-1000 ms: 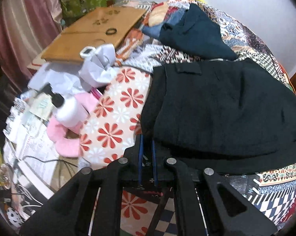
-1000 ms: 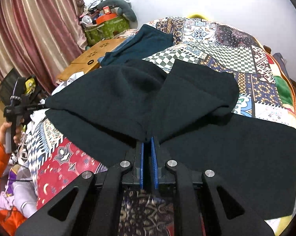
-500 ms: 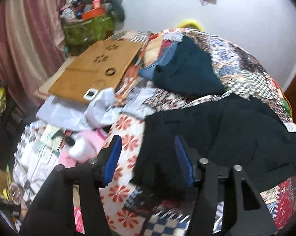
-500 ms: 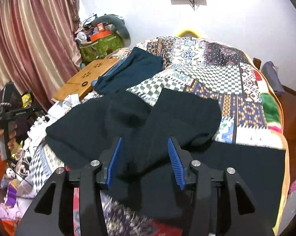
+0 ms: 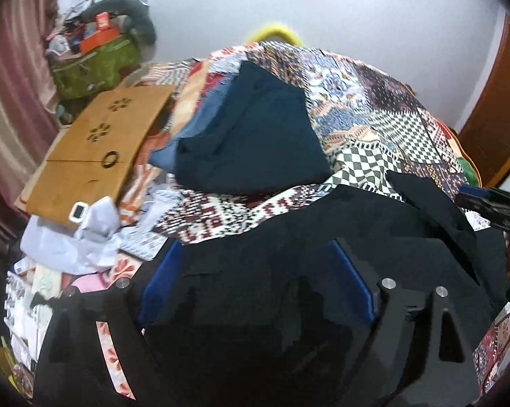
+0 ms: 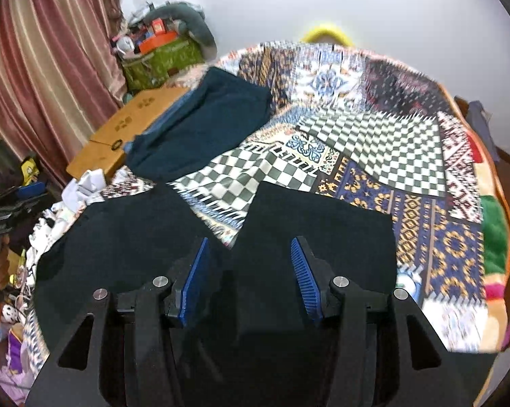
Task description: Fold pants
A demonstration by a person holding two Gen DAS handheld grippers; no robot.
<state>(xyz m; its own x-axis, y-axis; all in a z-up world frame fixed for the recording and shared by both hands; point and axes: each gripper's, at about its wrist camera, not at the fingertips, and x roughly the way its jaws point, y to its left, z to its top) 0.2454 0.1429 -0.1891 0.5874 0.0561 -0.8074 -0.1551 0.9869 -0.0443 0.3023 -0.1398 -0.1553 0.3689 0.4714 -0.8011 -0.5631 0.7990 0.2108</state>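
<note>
our left claw [image 5: 255,288] and right claw [image 6: 248,278] both hang wide open and empty just above the black pants [image 6: 322,237], which lie partly folded on the patchwork quilt [image 6: 407,156], leg ends pointing away toward the far wall, a gap between them. the right claw sits over that gap, seemingly nearer the legs; the left over the pants' left edge. a teal garment [image 6: 204,122] lies beyond, curtains [image 6: 44,68] at left.
</note>
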